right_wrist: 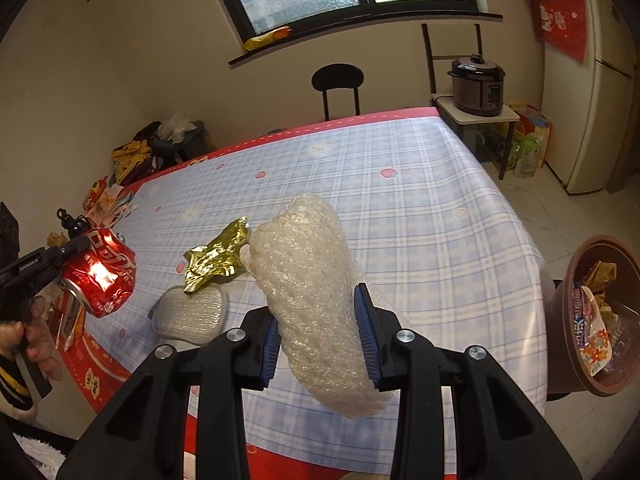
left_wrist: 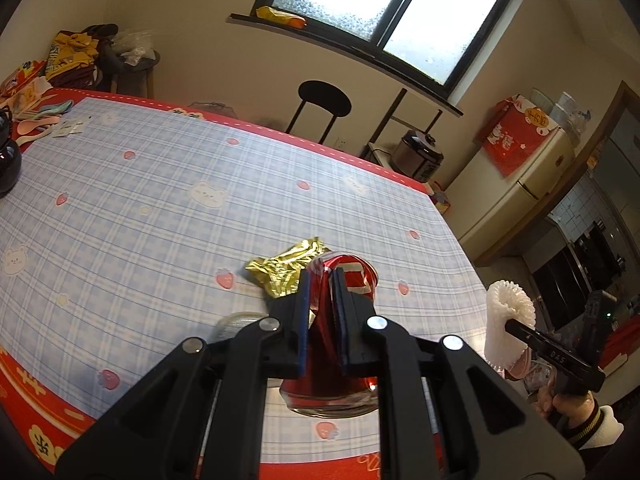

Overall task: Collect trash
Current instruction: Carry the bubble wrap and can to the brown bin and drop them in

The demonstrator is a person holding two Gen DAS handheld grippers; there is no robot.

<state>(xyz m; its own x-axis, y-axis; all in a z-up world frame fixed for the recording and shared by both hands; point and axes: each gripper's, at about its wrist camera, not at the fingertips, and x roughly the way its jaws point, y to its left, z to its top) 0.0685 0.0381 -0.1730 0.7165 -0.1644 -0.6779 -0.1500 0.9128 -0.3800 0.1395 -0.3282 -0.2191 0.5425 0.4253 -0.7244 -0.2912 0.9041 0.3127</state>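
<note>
At the far left of the right wrist view, a crushed red can (right_wrist: 100,276) is gripped by the left gripper (right_wrist: 68,254) and held in the air above the near left edge of the table (right_wrist: 440,240). In the left wrist view the same can (left_wrist: 332,344) is seen pinched between narrowly set blue pads (left_wrist: 303,320), its body flattened where it is clamped. Just behind it, a crumpled gold wrapper (left_wrist: 286,270) is seen lying on the checked tablecloth; in the right wrist view this wrapper (right_wrist: 214,258) is found touching the far edge of a pale mesh pad (right_wrist: 192,314) that rests near the table's front edge. Further right, a white foam net sleeve (right_wrist: 316,300) is clamped by the right gripper (right_wrist: 320,334), its jaws kept fairly wide by the sleeve's bulk; the sleeve is raised off the table and stands out beyond the fingertips. In the left wrist view the sleeve (left_wrist: 508,324) is seen held out past the table's right edge. At the far right, a brown bin (right_wrist: 568,320) with wrappers inside is seen beside the table, below its top
</note>
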